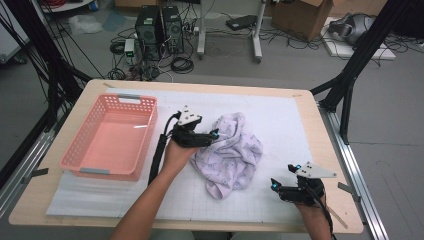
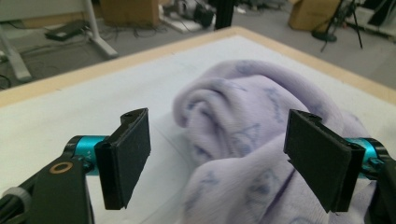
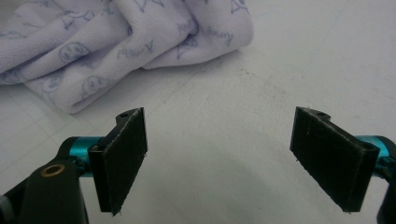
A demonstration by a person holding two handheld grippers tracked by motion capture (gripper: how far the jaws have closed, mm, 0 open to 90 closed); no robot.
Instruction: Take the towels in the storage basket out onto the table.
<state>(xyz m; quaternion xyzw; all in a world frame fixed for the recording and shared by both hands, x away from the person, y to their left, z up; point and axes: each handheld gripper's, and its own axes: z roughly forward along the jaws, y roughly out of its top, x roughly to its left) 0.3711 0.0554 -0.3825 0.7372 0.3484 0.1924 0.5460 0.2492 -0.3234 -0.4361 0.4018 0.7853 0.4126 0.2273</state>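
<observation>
A crumpled pale lilac cloth with a small printed pattern lies in a heap on the white mat at the middle of the table. My left gripper is at the cloth's left side, held low by a hand. In the left gripper view its jaws stand wide, and the cloth bulges up between them without the pads pressing on it. My right gripper rests near the table's front right, open over bare mat. In the right gripper view the cloth lies ahead and to the left, apart from that gripper.
A pink plastic basket with nothing in it stands on the left of the table, close to the left forearm. The wooden table edge runs along the right. Beyond the table are computer towers, cables and cardboard boxes on the floor.
</observation>
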